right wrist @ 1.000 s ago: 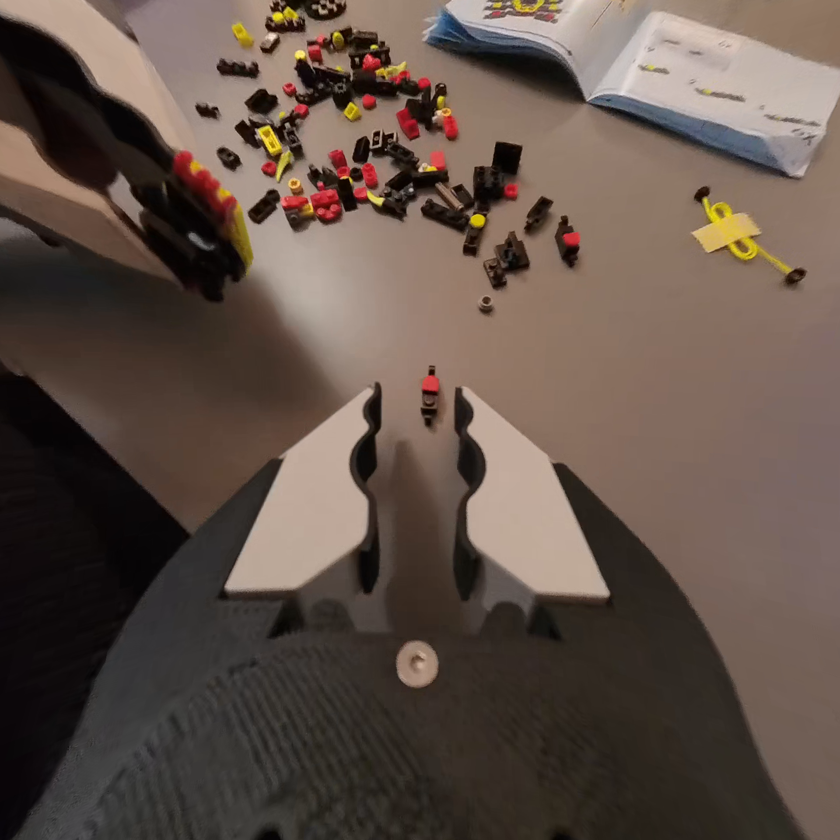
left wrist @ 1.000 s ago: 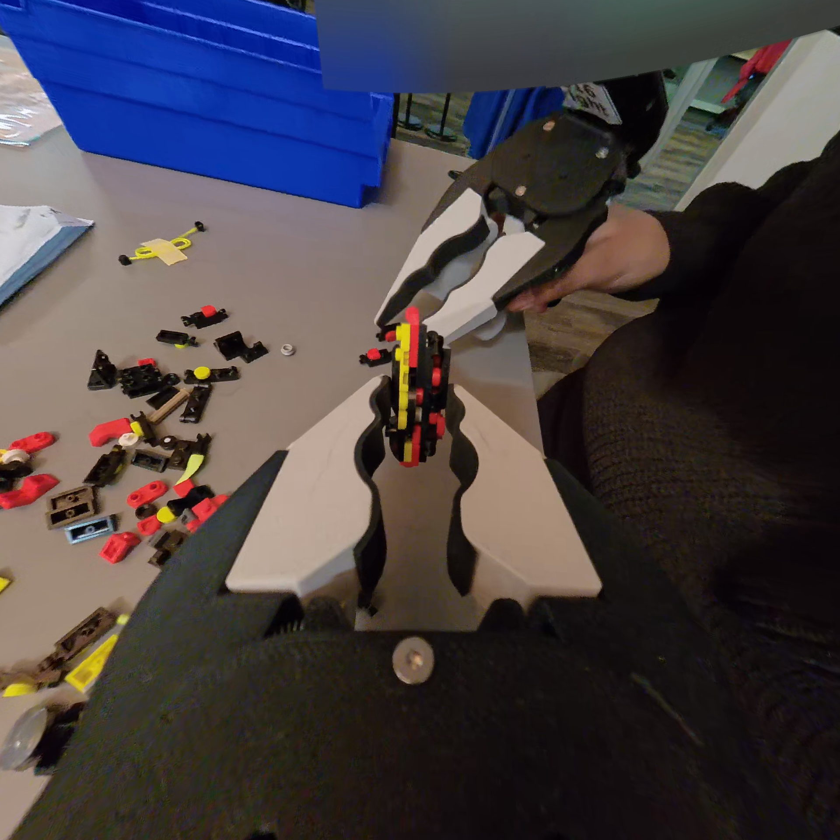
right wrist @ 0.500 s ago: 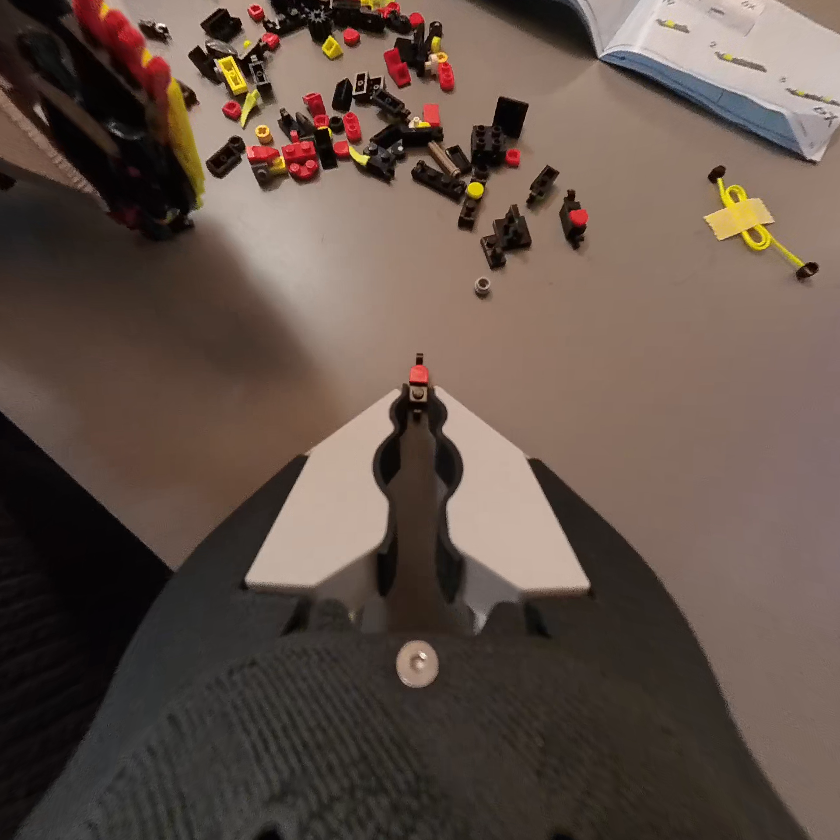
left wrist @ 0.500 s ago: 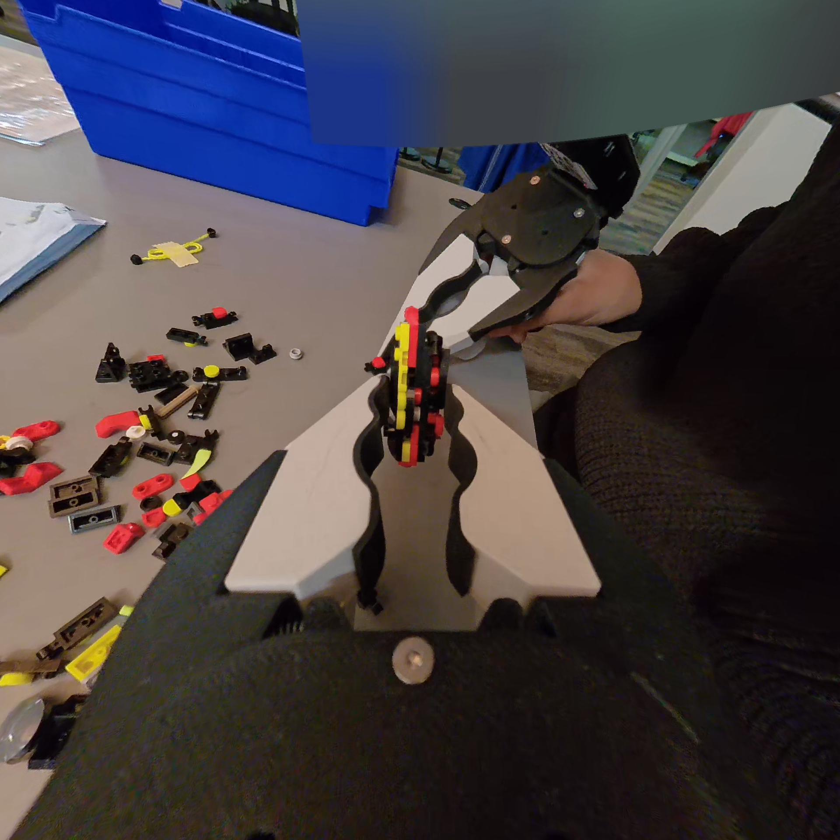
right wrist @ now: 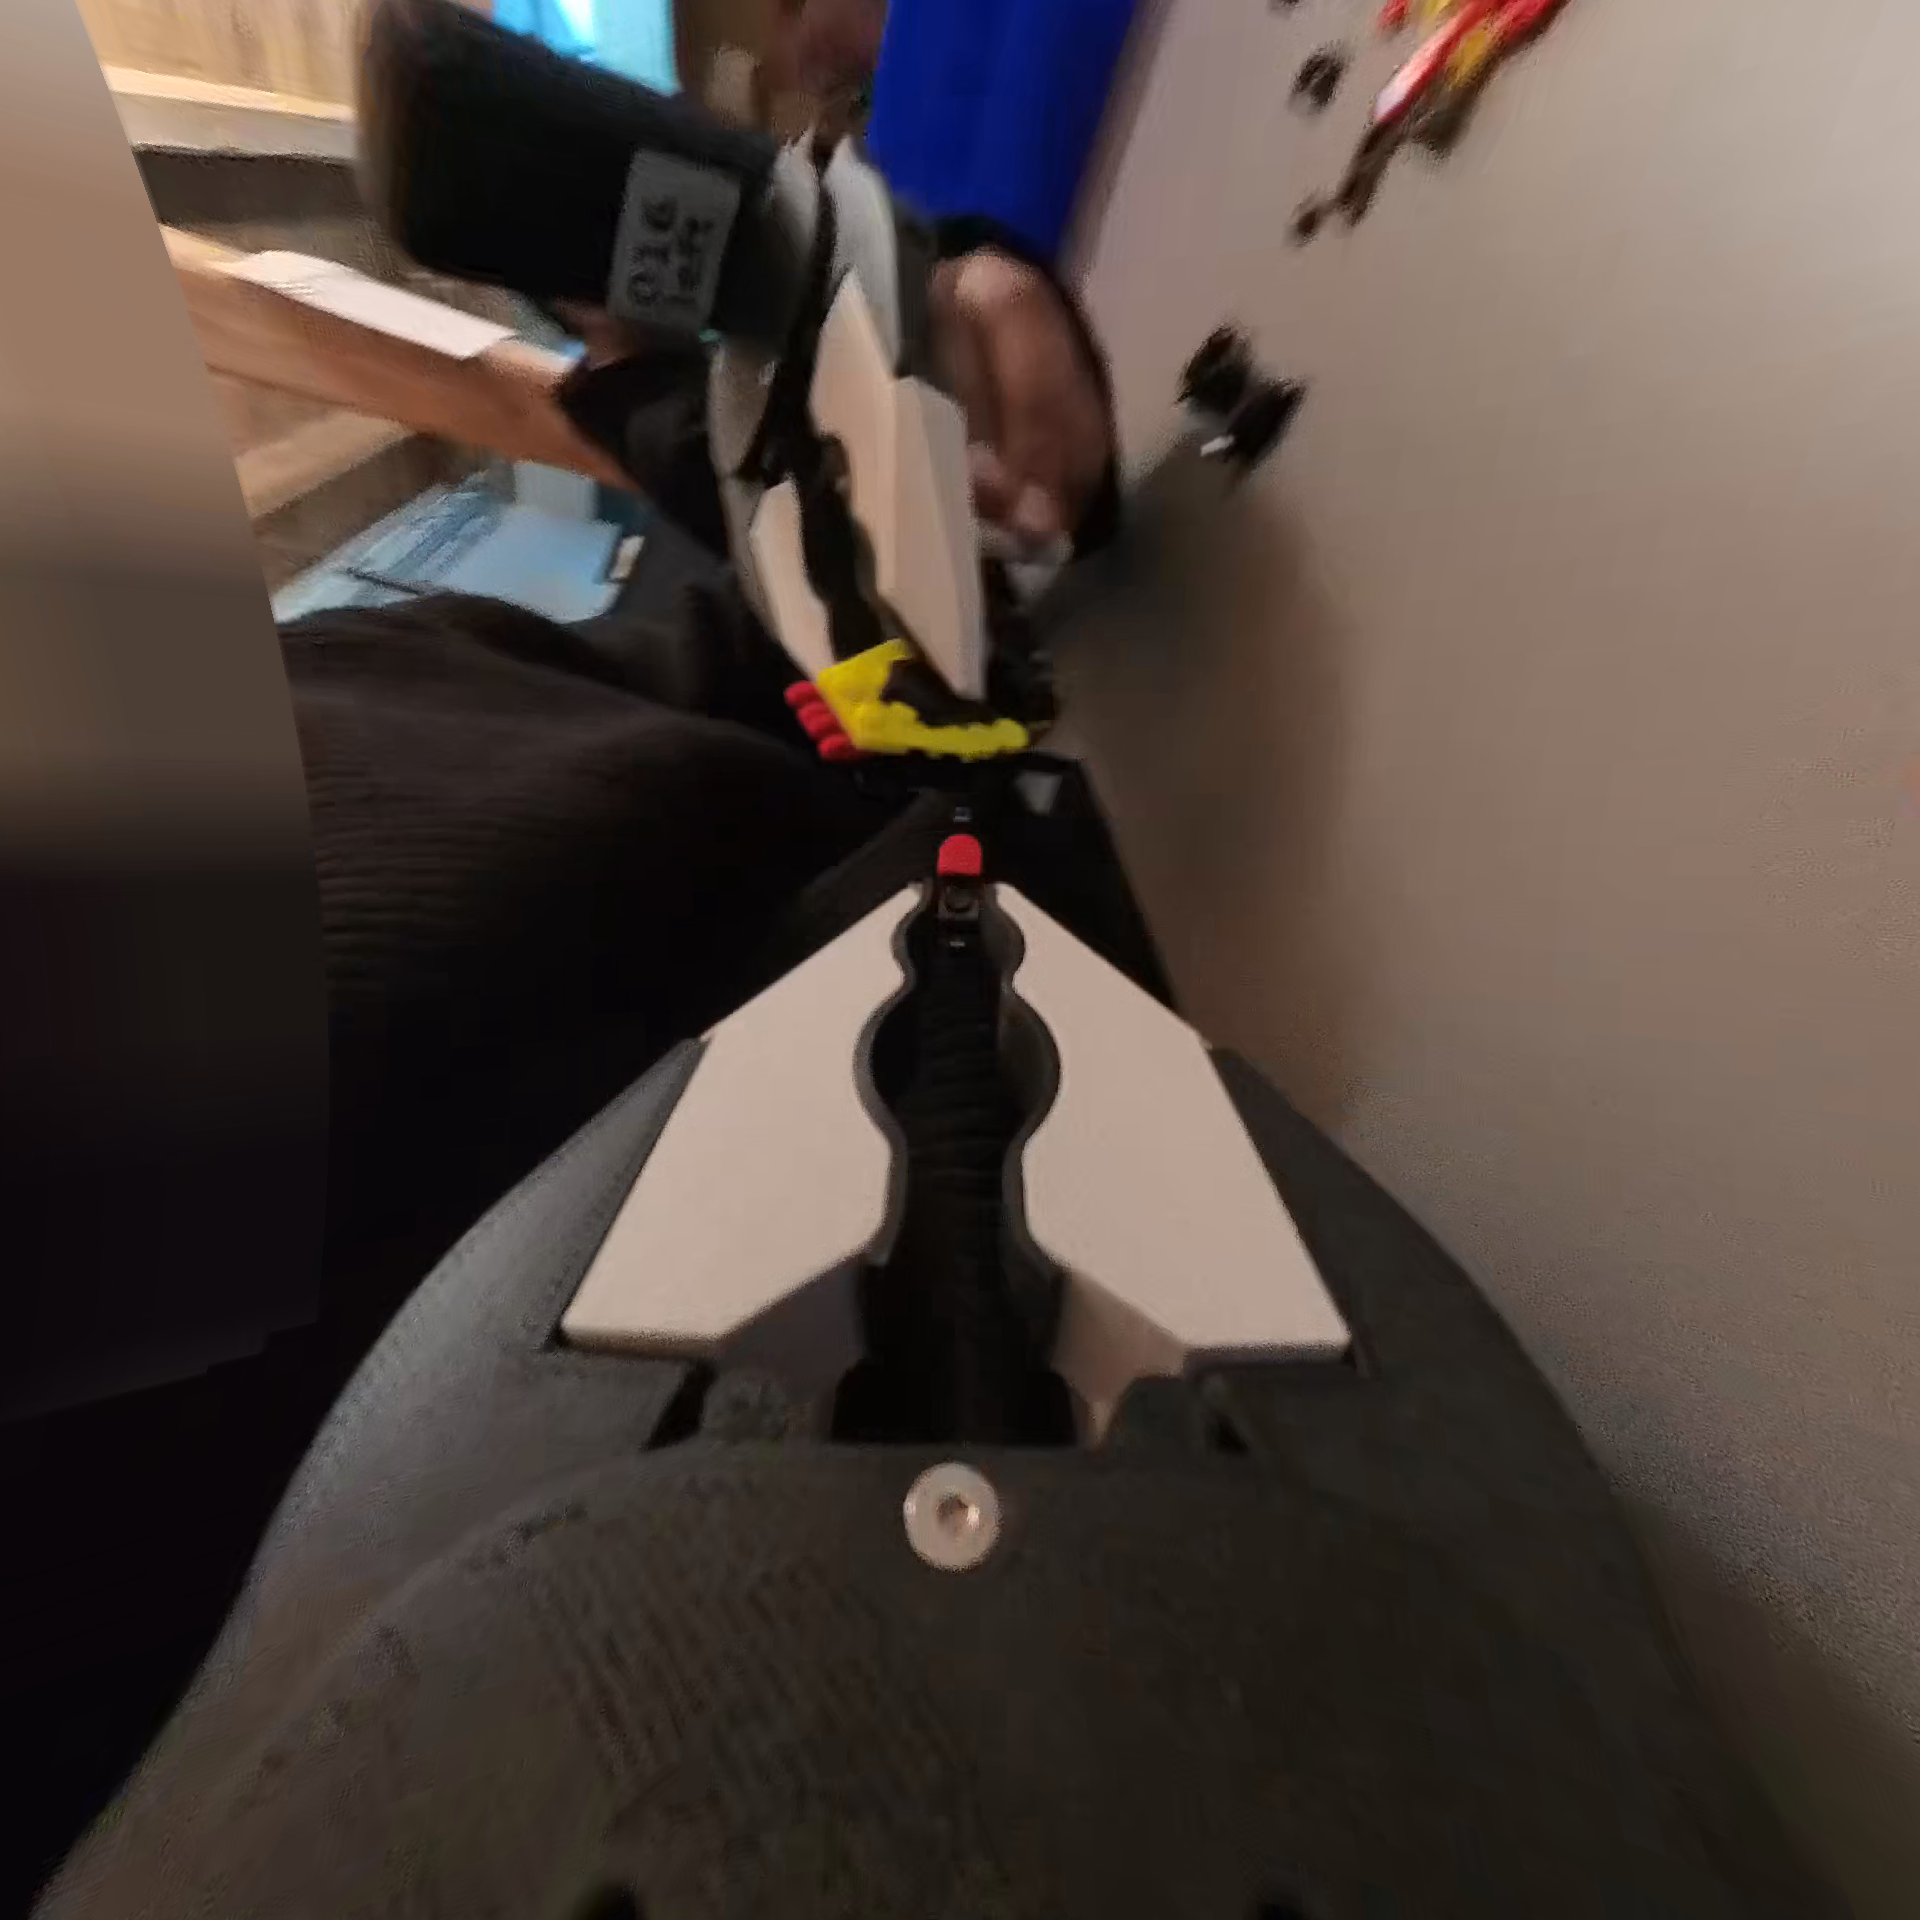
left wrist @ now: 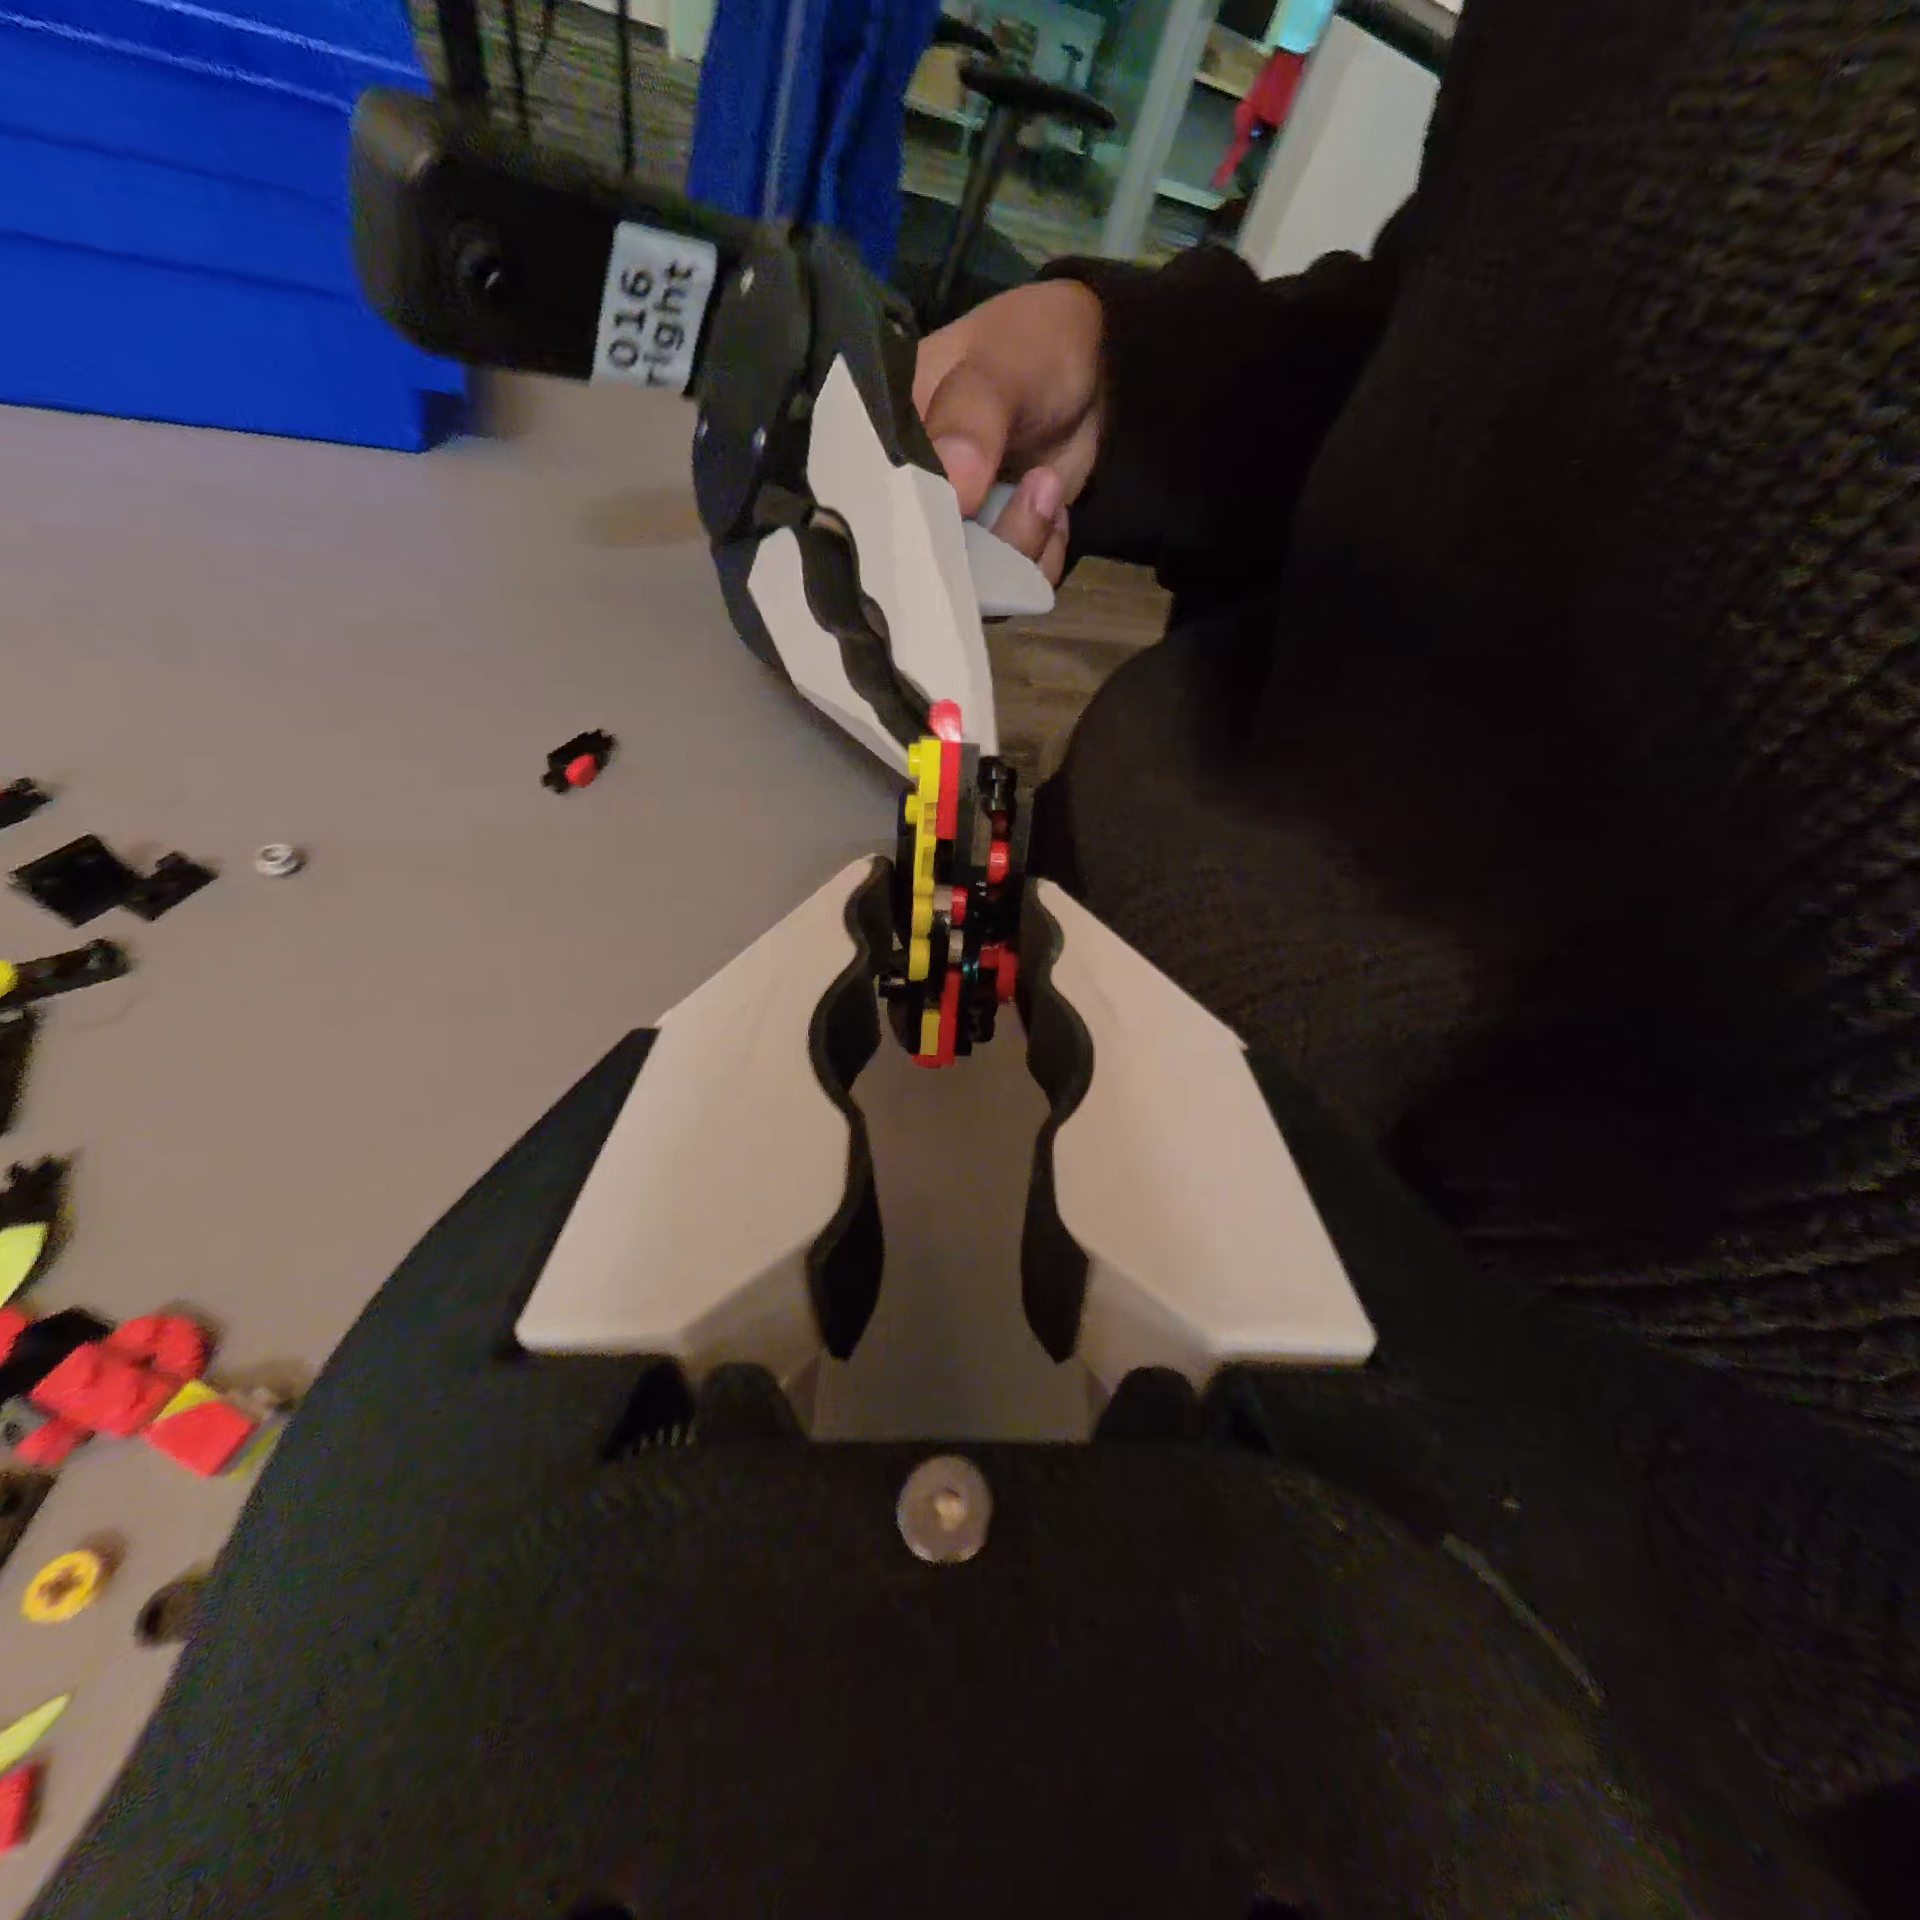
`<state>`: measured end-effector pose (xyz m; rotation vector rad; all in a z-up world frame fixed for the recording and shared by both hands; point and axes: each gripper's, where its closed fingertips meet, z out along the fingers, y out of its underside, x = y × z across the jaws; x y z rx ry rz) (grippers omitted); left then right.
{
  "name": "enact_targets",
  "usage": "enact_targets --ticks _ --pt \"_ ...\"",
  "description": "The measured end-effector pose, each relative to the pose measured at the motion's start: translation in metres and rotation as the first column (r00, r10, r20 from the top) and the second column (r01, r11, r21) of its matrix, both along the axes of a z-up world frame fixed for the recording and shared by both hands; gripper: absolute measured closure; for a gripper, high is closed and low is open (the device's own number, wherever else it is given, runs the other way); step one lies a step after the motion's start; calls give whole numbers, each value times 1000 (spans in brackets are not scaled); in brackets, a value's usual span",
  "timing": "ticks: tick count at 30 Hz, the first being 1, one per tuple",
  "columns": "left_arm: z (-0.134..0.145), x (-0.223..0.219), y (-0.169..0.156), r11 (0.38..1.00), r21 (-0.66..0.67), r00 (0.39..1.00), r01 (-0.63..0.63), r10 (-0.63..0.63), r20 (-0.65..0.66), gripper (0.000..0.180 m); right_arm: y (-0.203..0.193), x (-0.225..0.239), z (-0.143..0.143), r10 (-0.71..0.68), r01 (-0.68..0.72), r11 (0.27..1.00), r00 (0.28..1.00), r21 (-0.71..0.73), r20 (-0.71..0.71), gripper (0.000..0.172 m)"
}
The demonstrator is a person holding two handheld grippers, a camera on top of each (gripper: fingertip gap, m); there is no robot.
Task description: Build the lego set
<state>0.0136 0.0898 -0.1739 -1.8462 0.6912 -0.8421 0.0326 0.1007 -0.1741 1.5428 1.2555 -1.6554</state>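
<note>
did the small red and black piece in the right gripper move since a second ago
Yes. The red and black piece was lying on the grey table; now the right gripper holds it lifted, close beside the yellow, red and black assembly.

A plain grey surface [left wrist: 364, 623] fills the near left, with stacked blue bins [left wrist: 187, 208] at its far left edge. Beyond, the room is dim and indoor: patterned grey floor [left wrist: 582, 94], a dark round stool [left wrist: 1023, 99], and white partition panels [left wrist: 1320, 145] far right.
</note>
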Motion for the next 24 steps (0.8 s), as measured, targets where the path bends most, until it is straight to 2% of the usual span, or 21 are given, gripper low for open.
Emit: enact_targets --ticks 2,4,12,24 --pt "3 5 -4 999 -5 999 36 -36 26 159 -11 3 13 40 -42 994 999 -97 -26 166" --pt "7 8 -7 998 -14 996 61 -60 58 159 -14 6 15 58 -61 990 998 -124 -27 165" --pt "2 12 -14 994 -33 994 104 -103 24 159 -19 10 15 82 -84 985 996 -154 -17 166" --pt "0 10 -13 994 -41 995 97 -97 13 159 -18 9 13 84 -83 981 997 -177 -2 166"
